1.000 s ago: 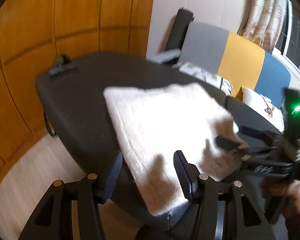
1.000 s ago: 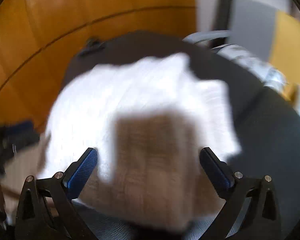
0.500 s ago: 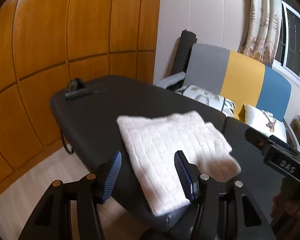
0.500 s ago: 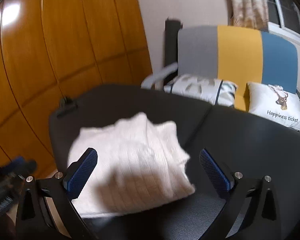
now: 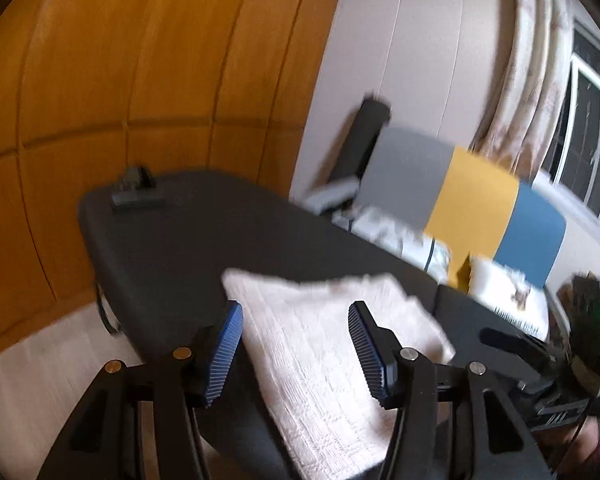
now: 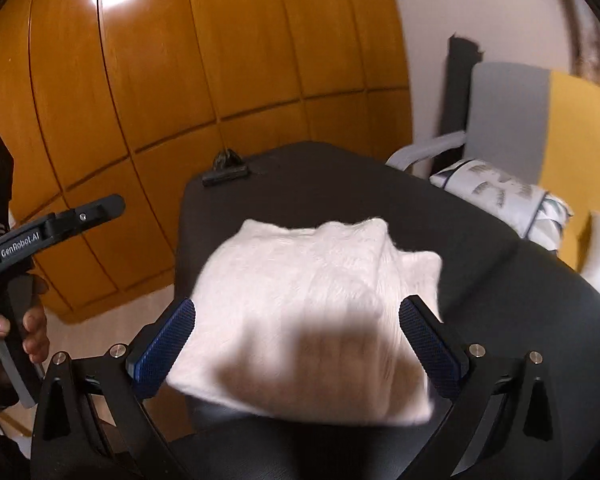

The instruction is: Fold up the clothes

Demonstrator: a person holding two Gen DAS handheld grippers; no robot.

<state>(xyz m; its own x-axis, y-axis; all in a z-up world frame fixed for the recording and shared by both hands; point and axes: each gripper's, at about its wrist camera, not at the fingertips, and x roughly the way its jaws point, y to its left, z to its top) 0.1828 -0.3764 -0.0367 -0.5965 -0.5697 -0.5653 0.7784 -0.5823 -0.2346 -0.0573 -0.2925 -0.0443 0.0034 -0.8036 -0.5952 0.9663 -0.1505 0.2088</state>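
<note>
A white knitted garment lies folded into a thick rectangle near the front edge of a dark padded table. My left gripper hovers open above and in front of the garment, with nothing between its blue-padded fingers. My right gripper is also open and holds nothing; it casts a shadow on the garment's near part. The right gripper's body shows at the right edge of the left wrist view, and the left gripper's handle with a hand shows at the left of the right wrist view.
A small dark object rests at the table's far corner. Orange wood panels form the wall on the left. A grey, yellow and blue sofa with cushions stands behind the table, with pale floor below.
Both grippers have pulled back and risen from the garment, which lies folded on the table as before. Both views swung and are blurred by motion.
</note>
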